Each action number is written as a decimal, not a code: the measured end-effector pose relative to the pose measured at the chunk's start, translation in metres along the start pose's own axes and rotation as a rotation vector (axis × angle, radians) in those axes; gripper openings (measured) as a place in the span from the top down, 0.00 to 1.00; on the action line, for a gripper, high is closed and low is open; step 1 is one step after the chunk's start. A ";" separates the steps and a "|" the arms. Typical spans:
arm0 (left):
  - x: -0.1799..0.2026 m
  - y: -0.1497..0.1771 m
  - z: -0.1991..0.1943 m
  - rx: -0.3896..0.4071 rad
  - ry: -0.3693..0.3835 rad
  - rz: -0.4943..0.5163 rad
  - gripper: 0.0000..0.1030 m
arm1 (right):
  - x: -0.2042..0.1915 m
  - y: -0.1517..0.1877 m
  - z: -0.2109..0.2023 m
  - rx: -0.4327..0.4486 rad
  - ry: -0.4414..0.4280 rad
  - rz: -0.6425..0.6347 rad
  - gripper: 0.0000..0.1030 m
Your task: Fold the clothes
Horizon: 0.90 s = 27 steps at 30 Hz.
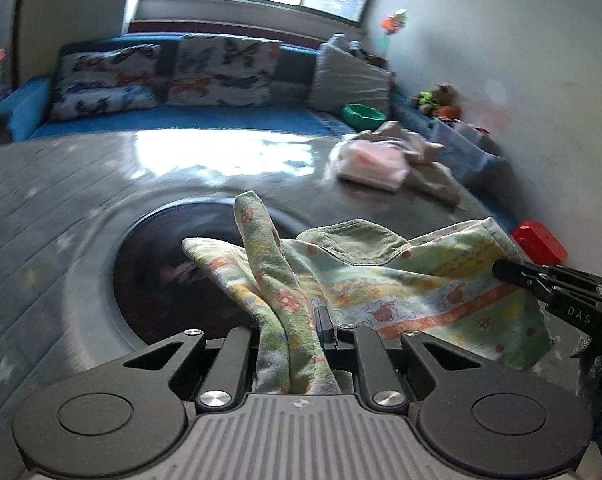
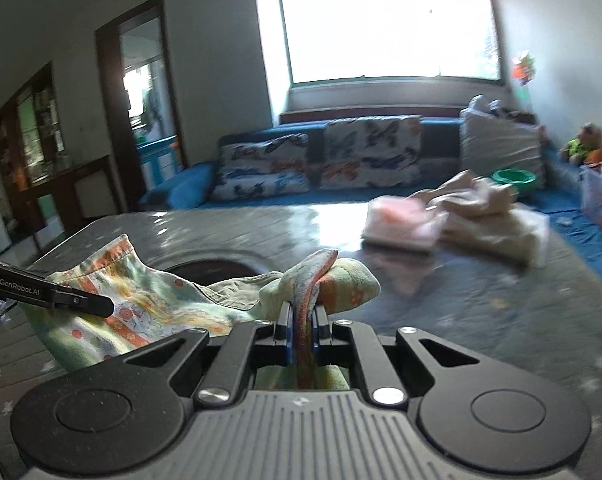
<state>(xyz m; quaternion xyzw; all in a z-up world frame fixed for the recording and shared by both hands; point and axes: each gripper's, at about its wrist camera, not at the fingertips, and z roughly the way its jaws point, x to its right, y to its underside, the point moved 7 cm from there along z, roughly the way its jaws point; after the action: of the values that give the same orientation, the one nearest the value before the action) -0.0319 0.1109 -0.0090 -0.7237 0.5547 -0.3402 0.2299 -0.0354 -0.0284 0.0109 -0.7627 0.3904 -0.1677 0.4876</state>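
In the left wrist view, the left gripper (image 1: 297, 332) is clenched on a bunched strip of the little flowery garment (image 1: 381, 280), which is green and yellow with orange stripes. The cloth hangs in the air above the grey mat (image 1: 61, 200), over a dark round hole (image 1: 169, 264) in its middle. The right gripper (image 1: 541, 280) comes in from the right edge and its tip touches the far side of the same garment. Near the far right corner of the mat lies a pile of pink and cream clothes (image 1: 389, 160). A red box (image 1: 541, 242) sits by the wall. In the right wrist view, the right gripper (image 2: 303, 320) is clenched on a folded edge of the garment (image 2: 141, 304). The left gripper (image 2: 61, 298) reaches in from the left edge and lies across the cloth. The clothes pile (image 2: 461, 216) is at the far right side of the mat (image 2: 461, 320), with a blue sofa (image 2: 205, 184) behind it.
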 end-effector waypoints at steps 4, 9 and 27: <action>0.036 -0.015 0.019 0.000 0.032 0.063 0.87 | 0.029 -0.007 -0.018 0.023 0.073 -0.003 0.93; 0.077 -0.031 0.046 -0.006 0.072 0.111 0.87 | 0.068 -0.010 -0.035 0.040 0.164 0.007 0.93; 0.127 -0.001 0.113 -0.126 0.110 0.154 0.86 | 0.136 0.044 -0.043 -0.028 0.296 0.084 0.93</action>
<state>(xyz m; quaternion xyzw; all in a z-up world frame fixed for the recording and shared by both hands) 0.0726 -0.0160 -0.0524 -0.6722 0.6407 -0.3251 0.1786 0.0053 -0.1676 -0.0249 -0.7193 0.4921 -0.2523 0.4204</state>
